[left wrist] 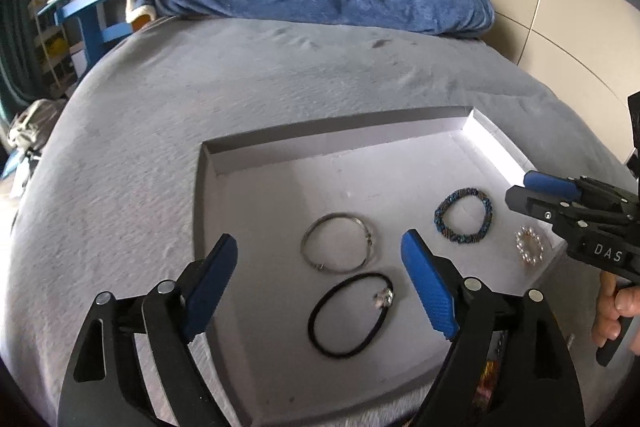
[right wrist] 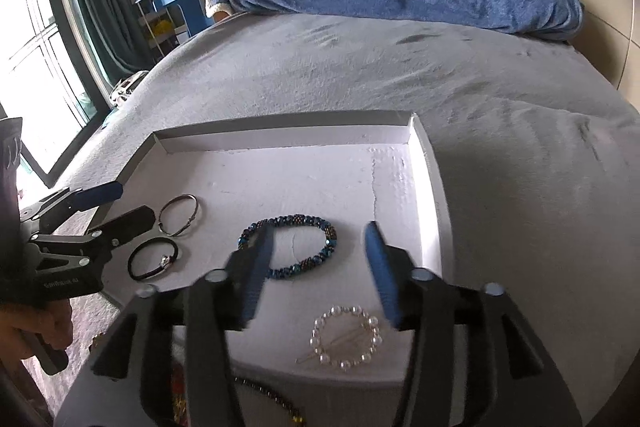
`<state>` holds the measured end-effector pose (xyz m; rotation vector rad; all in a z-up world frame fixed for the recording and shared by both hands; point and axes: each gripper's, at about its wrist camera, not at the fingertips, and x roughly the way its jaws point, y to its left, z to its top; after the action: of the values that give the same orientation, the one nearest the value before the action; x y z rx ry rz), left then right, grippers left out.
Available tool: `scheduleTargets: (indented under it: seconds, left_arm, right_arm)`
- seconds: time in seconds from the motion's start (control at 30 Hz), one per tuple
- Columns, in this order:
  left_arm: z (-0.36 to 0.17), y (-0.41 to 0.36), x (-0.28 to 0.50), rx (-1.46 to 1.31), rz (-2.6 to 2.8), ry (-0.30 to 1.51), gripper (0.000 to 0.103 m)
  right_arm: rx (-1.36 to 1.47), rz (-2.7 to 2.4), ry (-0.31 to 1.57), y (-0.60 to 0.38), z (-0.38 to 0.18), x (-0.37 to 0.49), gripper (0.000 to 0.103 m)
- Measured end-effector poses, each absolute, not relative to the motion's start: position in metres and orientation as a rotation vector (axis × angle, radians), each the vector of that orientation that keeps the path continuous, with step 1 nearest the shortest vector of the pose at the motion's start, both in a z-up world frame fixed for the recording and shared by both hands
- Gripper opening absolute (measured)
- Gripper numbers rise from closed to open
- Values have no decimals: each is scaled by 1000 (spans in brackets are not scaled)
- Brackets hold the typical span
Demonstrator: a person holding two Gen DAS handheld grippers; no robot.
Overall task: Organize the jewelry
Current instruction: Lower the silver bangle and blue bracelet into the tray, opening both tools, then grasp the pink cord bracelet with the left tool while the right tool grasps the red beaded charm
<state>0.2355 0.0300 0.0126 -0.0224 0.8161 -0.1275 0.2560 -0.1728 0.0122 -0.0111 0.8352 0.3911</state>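
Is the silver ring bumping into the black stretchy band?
Apart. The right wrist view shows white tray floor between the silver ring and the black band; the left wrist view shows that strip too.

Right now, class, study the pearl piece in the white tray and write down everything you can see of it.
The pearl ring is a closed circle of round, glossy white beads, some larger than others. A thin metal pin crosses it and sticks out at one side, so it looks like a hair clip. It lies flat on the tray floor near the front edge, apart from the other jewelry. Nothing touches it; the right gripper is open above it.
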Motion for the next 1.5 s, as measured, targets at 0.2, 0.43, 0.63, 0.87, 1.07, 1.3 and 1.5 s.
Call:
scheduleTargets:
  seconds: [0.2,0.43,0.63,0.87,1.07,1.3,1.5]
  left_arm:
    - [24,35,212,-23,-121,794,84]
    - [32,34,180,17,-121,777,84]
    - [30,36,156,1,-136,780,84]
    - [19,30,138,8,-159,801,84]
    - [6,35,131,5,-147,828,84]
    - [-2,29,126,20,-172,853,79]
    - [-13,24,127,24,-234,916,32]
  right_arm:
    - [5,376,827,-182,19,237,56]
    - [14,374,812,-190,23,210,63]
    - [44,368,803,-200,26,191,65]
    - [70,351,804,-213,24,172,66]
    - [81,326,824,-225,14,162,68]
    - [84,322,838,-227,6,154,68]
    - [36,355,829,-212,8,149,68]
